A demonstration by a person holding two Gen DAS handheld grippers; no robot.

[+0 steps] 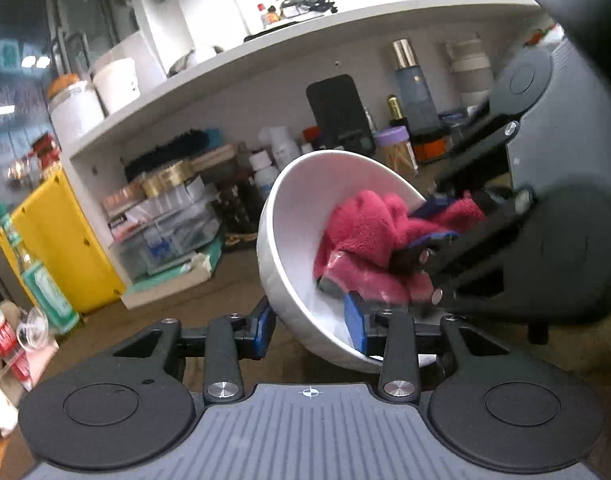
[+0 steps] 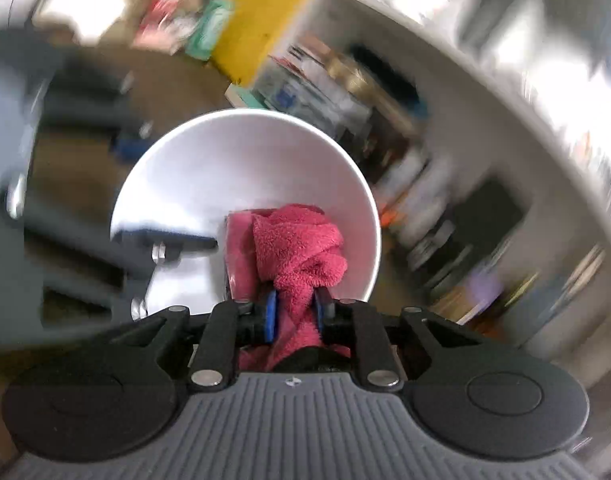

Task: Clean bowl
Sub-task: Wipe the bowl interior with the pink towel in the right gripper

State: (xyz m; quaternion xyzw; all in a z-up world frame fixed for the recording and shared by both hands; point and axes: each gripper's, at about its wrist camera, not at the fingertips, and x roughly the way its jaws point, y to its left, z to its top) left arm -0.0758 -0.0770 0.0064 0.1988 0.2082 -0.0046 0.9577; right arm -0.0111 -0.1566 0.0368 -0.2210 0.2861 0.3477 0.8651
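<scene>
A white bowl (image 1: 305, 208) (image 2: 245, 168) hangs tilted above the brown table, its mouth turned towards the right gripper. My left gripper (image 1: 309, 326) is shut on the bowl's lower wall, one blue pad outside and the other inside. One of its fingers (image 2: 173, 242) shows inside the bowl in the right wrist view. A crumpled red cloth (image 1: 365, 224) (image 2: 301, 240) lies against the bowl's inner wall. My right gripper (image 2: 295, 312) (image 1: 433, 220) is shut on that cloth and reaches into the bowl from the right.
Behind the bowl a white shelf unit (image 1: 241, 80) holds bottles, jars, a black slab (image 1: 339, 116) and clear boxes (image 1: 165, 228). A yellow case (image 1: 53, 240) and a green bottle (image 1: 41, 280) stand at the left. The right wrist view's background is smeared.
</scene>
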